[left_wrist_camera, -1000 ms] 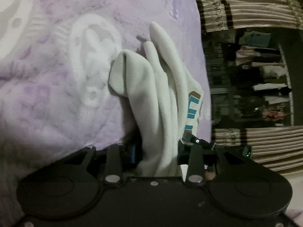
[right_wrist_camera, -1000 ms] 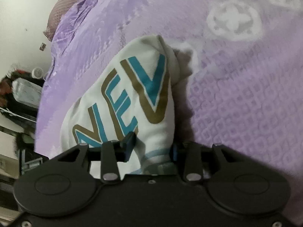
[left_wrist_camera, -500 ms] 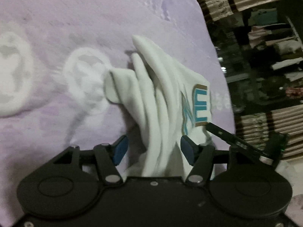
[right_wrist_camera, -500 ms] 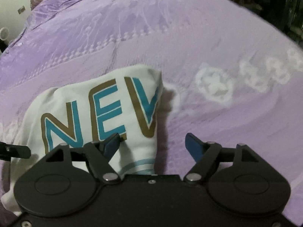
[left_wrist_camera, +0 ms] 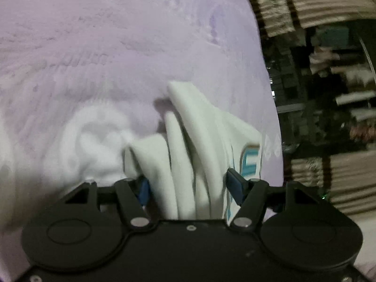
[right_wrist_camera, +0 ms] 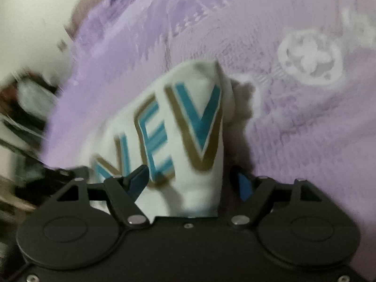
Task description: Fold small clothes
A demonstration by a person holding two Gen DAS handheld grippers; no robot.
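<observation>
A small white garment with blue and gold letters lies bunched in folds on the purple bed cover. My left gripper is at its near end, jaws wide and still opening. The folds sit loosely between the blue pads, which do not pinch them. In the right wrist view the printed side of the garment rises from between the jaws of my right gripper. Those jaws stand open too. The left pad lies over the cloth and the right pad is clear of it.
The bed's edge runs down the right of the left wrist view, with striped curtains and a dark window beyond. In the right wrist view a white wall and blurred clutter lie past the bed's left edge. The cover has white flower motifs.
Both grippers were shut on the garment a second ago and have since spread their jaws and let it go. The garment has sunk onto the cover. Both views have shifted.
</observation>
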